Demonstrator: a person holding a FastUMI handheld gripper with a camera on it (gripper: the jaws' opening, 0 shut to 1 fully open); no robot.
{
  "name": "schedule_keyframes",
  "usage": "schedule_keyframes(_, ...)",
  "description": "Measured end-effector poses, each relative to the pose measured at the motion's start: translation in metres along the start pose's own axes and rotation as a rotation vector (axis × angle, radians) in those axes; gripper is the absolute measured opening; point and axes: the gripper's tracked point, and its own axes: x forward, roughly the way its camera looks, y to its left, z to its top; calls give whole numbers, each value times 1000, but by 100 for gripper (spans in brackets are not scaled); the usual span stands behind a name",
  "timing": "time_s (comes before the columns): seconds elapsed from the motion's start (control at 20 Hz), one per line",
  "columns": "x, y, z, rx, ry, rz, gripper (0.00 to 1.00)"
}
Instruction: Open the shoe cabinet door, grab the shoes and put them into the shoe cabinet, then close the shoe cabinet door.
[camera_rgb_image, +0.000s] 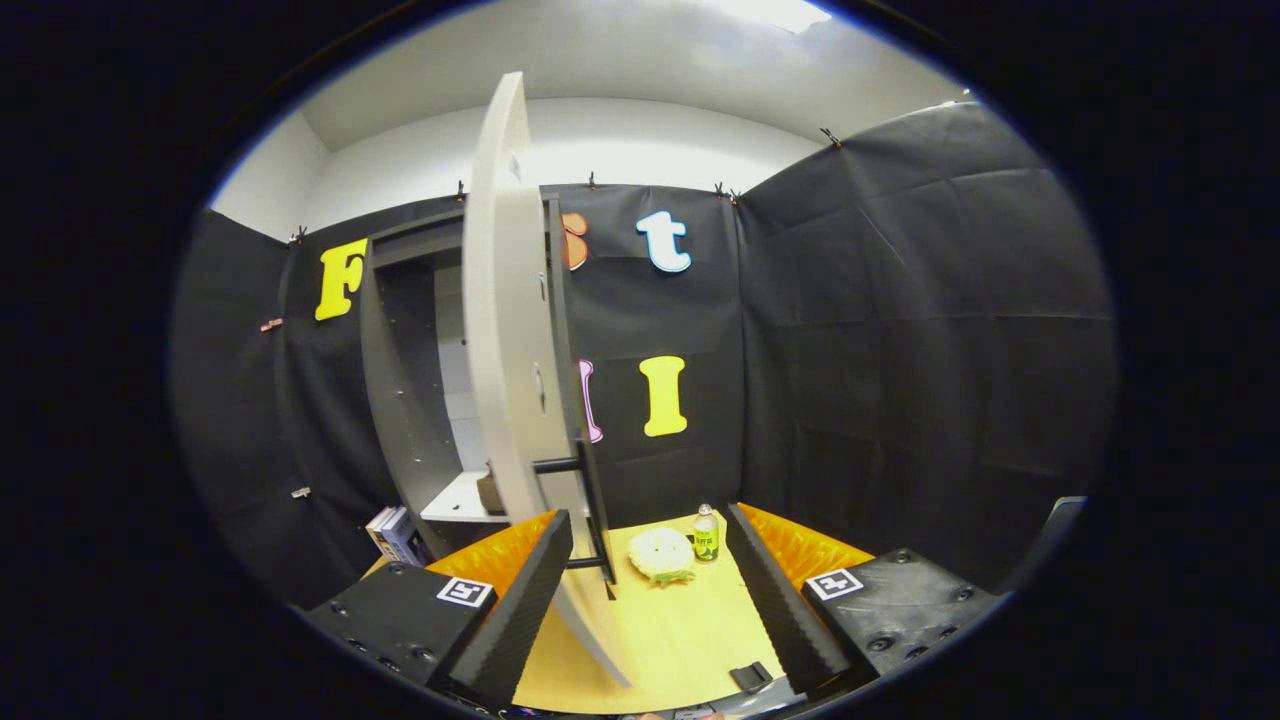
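Observation:
The shoe cabinet (405, 400) stands at the back left, dark-framed with a white shelf (462, 500) low inside. Its tall pale door (515, 370) is swung open toward me, edge-on, with a black bar handle (597, 505) on its near edge. A brown shoe (490, 492) rests on the shelf, mostly hidden behind the door. My gripper (648, 585) is open; the door's lower edge and the handle lie just inside the left finger (520, 600), and nothing is pressed between the fingers.
On the wooden table (670, 630) beyond the fingers lie a round pale sponge-like object (661, 553) and a small green-labelled bottle (706, 533). A small black item (750, 676) lies near the front edge. Books (395, 533) stand left of the cabinet's base.

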Motion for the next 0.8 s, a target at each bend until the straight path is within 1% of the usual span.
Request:
schedule_keyframes(0.15, 26, -14, -8, 23, 34, -3, 98)
schedule_keyframes(0.25, 29, -4, -9, 49, 36, 33, 98)
schedule_keyframes(0.45, 25, 10, -16, 50, 46, 56, 98)
schedule_keyframes(0.6, 14, 37, -19, 40, 46, 84, 97)
schedule_keyframes(0.8, 8, 87, -27, 17, 53, 129, 96)
